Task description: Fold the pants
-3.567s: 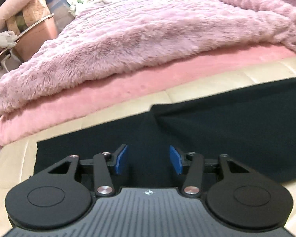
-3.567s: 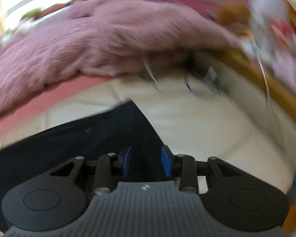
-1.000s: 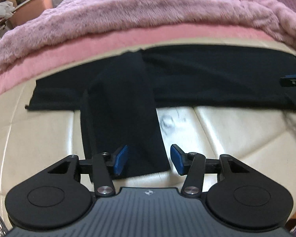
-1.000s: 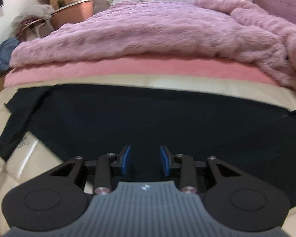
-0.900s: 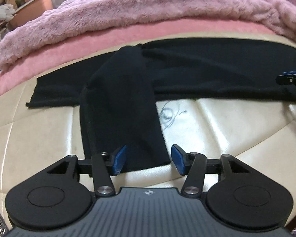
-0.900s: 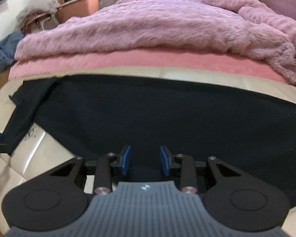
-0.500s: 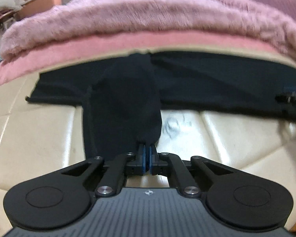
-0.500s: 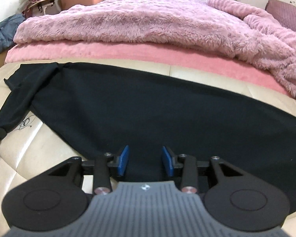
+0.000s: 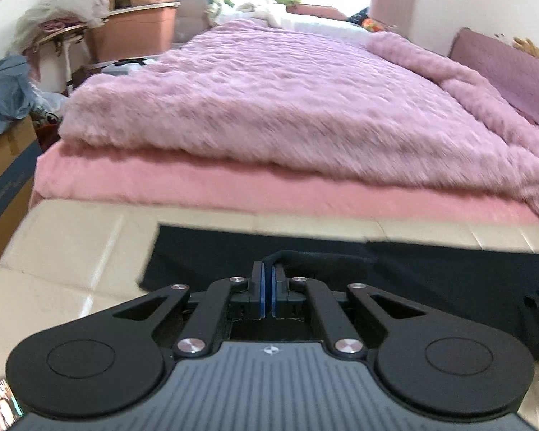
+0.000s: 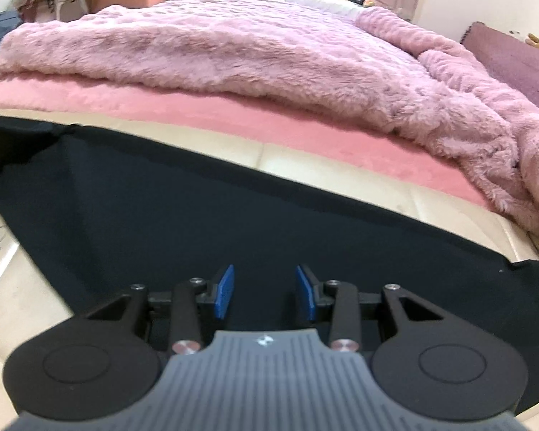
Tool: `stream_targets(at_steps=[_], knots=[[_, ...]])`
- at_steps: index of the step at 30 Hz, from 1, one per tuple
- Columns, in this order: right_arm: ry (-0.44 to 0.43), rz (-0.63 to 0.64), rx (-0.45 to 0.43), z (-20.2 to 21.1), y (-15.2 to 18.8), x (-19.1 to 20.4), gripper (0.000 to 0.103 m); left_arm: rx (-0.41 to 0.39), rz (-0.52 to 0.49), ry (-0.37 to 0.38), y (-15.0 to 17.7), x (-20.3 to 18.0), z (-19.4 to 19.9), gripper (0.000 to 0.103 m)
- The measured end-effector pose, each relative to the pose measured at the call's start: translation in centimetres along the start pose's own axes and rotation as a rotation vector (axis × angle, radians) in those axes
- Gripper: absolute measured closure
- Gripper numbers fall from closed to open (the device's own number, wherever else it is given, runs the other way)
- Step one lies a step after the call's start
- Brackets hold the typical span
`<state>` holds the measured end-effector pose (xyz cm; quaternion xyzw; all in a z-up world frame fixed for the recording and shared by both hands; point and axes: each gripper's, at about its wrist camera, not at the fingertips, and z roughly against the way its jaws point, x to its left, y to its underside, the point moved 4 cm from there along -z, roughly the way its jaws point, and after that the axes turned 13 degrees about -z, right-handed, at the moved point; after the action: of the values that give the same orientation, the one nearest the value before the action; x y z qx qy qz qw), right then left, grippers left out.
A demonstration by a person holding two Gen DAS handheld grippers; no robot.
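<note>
- Cream bench at the bed's foot carried one pair of black pants.
- My left gripper pinched a pants fold.
- Only the right view showed my right gripper gaping above the cloth.

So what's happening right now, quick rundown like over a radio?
Left gripper shut on black pants, fabric bunched at its tips. Right gripper open, low over them. Fluffy blanket lies beyond; nothing blocking.
</note>
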<state>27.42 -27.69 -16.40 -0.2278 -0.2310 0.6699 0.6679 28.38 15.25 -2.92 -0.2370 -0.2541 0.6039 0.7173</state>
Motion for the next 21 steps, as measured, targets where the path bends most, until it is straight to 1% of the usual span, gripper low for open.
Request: stream_targets(at_steps=[4, 8, 11, 13, 17, 18, 20, 21], knots=[[0.054, -0.009, 0.0, -1.4, -1.0, -1.4, 0.069, 0.038, 0.05, -0.014, -2.3, 4.3, -2.8, 0.101], [0.099, -0.04, 0.011, -2.7, -1.4, -3.0, 0.069, 0.112, 0.057, -0.053, -3.9, 7.5, -6.6, 0.101], [0.121, -0.057, 0.02, -3.6, -1.3, -4.1, 0.069, 0.182, 0.049, -0.081, -4.1, 9.4, -9.8, 0.101], [0.119, -0.072, 0.015, -3.9, -1.4, -4.5, 0.069, 0.219, 0.043, -0.099, -3.9, 10.1, -11.8, 0.101], [0.119, -0.065, 0.016, -4.2, -1.4, -4.6, 0.069, 0.279, 0.058, -0.094, -2.8, 10.6, -15.0, 0.1], [0.119, -0.061, 0.015, -4.2, -1.5, -4.5, 0.069, 0.289, 0.066, -0.094, -2.6, 10.6, -15.4, 0.099], [0.116, -0.058, 0.016, -4.2, -1.4, -4.5, 0.068, 0.294, 0.096, -0.113, -2.1, 10.9, -15.7, 0.086], [0.114, -0.06, 0.017, -4.2, -1.4, -4.5, 0.067, 0.286, 0.117, -0.116, -1.9, 11.3, -15.6, 0.084]])
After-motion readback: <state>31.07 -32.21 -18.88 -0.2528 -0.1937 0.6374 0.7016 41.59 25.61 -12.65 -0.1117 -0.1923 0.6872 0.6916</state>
